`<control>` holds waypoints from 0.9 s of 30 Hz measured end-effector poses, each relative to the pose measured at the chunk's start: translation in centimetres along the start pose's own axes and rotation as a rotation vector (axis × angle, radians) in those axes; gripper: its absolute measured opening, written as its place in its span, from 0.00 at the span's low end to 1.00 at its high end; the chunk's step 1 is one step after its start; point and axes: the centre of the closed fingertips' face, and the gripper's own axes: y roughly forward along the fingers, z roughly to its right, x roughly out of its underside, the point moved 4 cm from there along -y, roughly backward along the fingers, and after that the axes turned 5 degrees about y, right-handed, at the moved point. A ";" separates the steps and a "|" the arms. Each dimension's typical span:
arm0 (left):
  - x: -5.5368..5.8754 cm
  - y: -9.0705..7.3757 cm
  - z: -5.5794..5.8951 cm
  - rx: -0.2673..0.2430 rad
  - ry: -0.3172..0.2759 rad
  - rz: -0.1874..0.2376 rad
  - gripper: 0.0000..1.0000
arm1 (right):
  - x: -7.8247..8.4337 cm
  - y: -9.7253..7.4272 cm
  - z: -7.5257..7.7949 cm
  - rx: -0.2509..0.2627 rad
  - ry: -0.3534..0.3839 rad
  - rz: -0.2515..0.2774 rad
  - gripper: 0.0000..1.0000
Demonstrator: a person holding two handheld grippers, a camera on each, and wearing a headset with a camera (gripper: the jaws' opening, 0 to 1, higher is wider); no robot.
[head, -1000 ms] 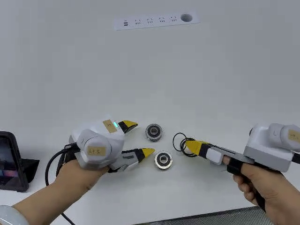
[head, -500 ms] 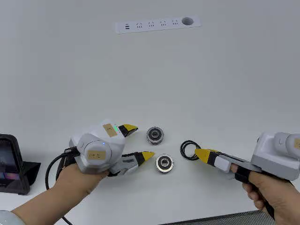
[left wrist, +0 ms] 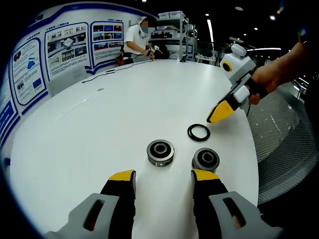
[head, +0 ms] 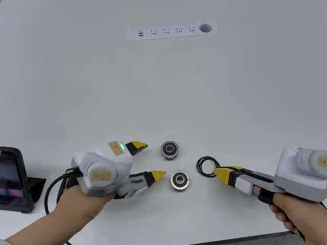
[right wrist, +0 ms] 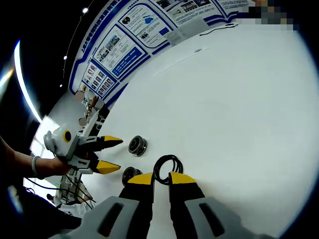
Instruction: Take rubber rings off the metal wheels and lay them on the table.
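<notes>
Since the rubber rings (head: 207, 166) lie flat and loose on the tabletop (head: 153, 92), seemingly two overlapped, at 3 o'clock of the wheels and touching neither, the laying-down step looks finished. At their 4 o'clock hovers the right claw (head: 223, 174), jaws narrow with a slim gap, holding nothing. The far wheel (head: 169, 149) sits at 11 o'clock of the near wheel (head: 179, 179), close but apart. At 9 o'clock of both, the left claw (head: 149, 160) is spread wide and empty, tips short of them. Whether either wheel still wears a ring I cannot tell; if one does, the left claw should pin it while the right peels the rubber.
</notes>
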 end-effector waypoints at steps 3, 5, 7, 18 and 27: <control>0.1 -0.4 0.3 0.000 -0.007 0.007 0.47 | 0.0 -0.2 -0.3 -0.007 -0.022 0.005 0.17; 0.2 -0.8 0.5 -0.002 -0.015 0.015 0.47 | 0.0 -0.3 -0.5 -0.014 -0.041 0.010 0.19; 0.3 -1.2 0.7 -0.002 -0.020 0.019 0.47 | 0.1 -0.4 -0.6 -0.015 -0.055 0.007 0.22; 0.9 -3.4 1.8 -0.024 -0.053 0.035 0.49 | 0.9 -1.2 -1.3 -0.008 -0.160 -0.014 0.39; 1.4 -5.0 2.6 -0.053 -0.080 0.051 0.52 | 1.3 -1.7 -2.1 -0.005 -0.250 -0.021 0.50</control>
